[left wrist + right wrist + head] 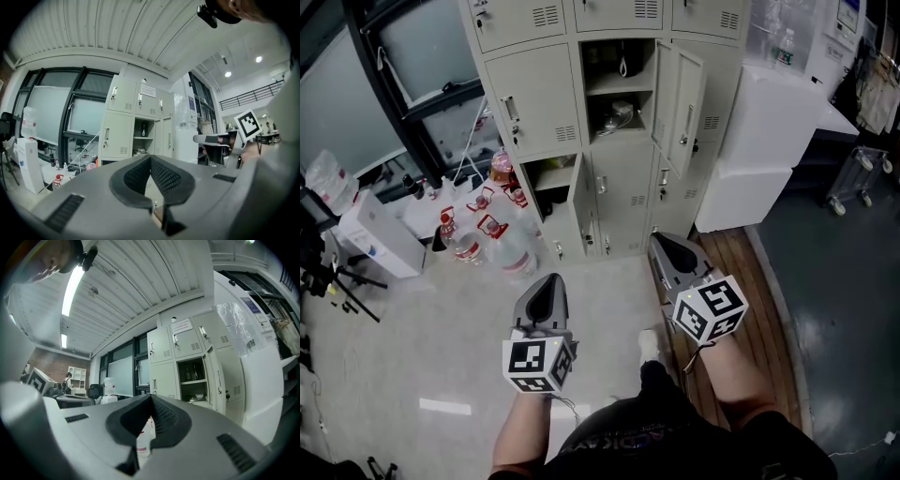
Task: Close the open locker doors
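Locker doors open: 2, upper-middle door (680, 105) and lower-left door (582, 199); left tongs (551, 280) and right tongs (660, 241) both closed, empty.

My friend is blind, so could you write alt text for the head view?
From above: a person points the shut left claw and right claw at beige lockers with two doors open, the middle door and the lower door. Water jugs crowd the floor at left.
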Action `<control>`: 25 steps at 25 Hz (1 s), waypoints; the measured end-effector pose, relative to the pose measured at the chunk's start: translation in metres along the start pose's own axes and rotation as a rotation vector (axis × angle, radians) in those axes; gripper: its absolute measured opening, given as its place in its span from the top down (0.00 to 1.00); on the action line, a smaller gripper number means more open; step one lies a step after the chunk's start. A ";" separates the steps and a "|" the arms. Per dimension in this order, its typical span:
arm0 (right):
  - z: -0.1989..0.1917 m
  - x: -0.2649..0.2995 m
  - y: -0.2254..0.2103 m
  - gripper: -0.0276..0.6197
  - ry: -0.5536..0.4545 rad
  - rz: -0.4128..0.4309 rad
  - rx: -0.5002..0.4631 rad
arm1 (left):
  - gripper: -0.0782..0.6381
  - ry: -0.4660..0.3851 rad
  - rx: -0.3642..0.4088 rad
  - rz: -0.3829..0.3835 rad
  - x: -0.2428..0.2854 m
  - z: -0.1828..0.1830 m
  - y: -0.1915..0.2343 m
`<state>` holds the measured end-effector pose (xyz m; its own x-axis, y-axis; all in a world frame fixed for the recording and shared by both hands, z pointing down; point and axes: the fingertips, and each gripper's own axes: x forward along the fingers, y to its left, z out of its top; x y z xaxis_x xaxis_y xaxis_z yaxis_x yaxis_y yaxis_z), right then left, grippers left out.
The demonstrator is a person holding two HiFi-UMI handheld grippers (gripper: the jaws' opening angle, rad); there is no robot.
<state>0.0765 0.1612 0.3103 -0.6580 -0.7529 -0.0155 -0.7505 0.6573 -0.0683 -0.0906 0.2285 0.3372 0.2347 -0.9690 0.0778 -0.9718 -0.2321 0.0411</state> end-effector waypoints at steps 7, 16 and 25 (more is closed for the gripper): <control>0.003 0.047 -0.028 0.96 0.002 0.038 -0.029 | 0.88 0.007 -0.006 0.034 0.043 0.002 0.016; -0.002 0.113 -0.069 0.96 0.007 0.075 -0.017 | 0.88 0.016 -0.018 0.073 0.107 -0.004 0.040; -0.010 0.172 -0.112 0.96 0.026 0.111 0.013 | 0.88 0.036 -0.026 0.109 0.170 -0.007 0.058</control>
<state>0.0464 -0.0415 0.3257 -0.7385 -0.6743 0.0025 -0.6722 0.7360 -0.0804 -0.1067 0.0509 0.3594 0.1286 -0.9846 0.1188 -0.9909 -0.1226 0.0561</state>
